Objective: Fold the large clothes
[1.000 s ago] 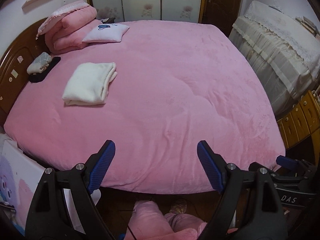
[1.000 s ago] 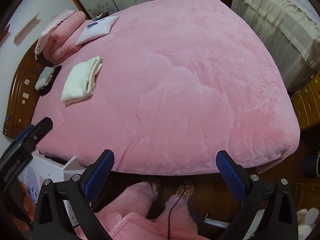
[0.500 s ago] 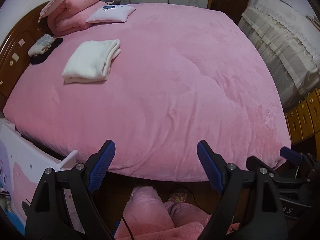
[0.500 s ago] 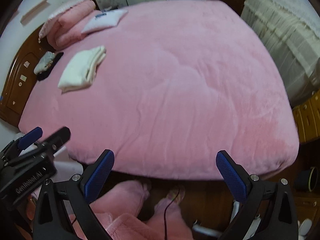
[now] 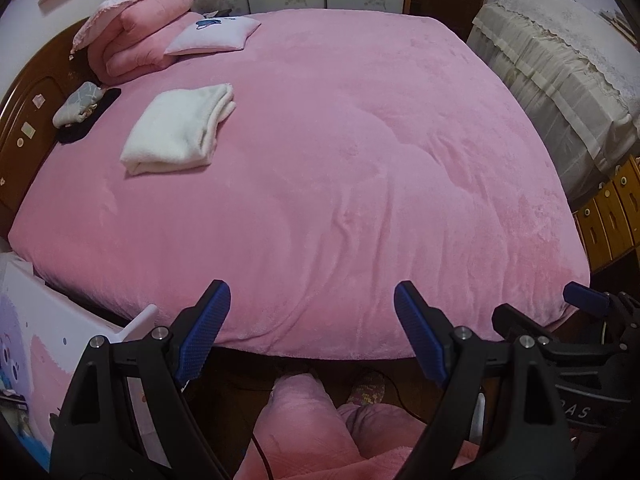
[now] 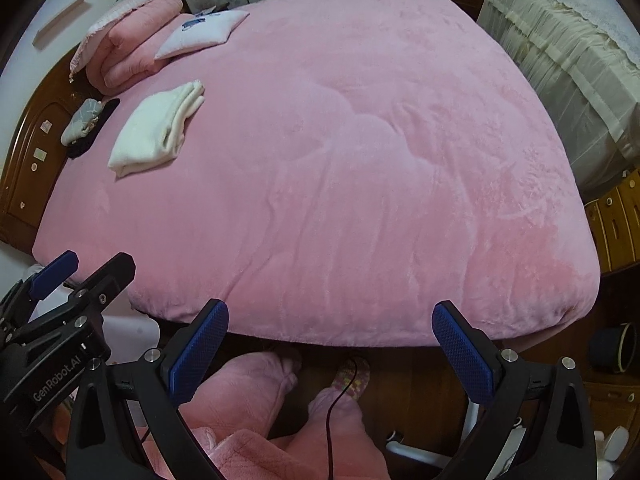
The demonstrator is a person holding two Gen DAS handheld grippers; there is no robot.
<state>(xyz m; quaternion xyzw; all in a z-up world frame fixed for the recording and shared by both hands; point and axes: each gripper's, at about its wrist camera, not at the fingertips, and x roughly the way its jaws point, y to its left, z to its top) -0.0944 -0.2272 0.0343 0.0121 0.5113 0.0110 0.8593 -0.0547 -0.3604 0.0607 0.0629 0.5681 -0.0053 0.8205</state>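
A wide bed covered by a plush pink fleece blanket fills both views. On its left part, near the dark wooden headboard, lies a cream-white fleece garment folded into a thick rectangle, flat on the blanket and well apart from both grippers. Beyond it, a folded pink quilt and a small pale cushion with a blue print sit at the head of the bed, and a grey patterned bundle rests on a black cloth just beside the headboard.

The left gripper hangs over the near edge of the bed, its blue-padded jaws spread wide with nothing between them. The right gripper is held the same way, jaws wide apart and empty, over the same edge; the left gripper's black body shows at the lower left of its view.

Below the jaws are the person's pink fleece trouser legs and what looks like a patterned slipper on the dark floor. A cream lace-edged cover drapes furniture on the right.
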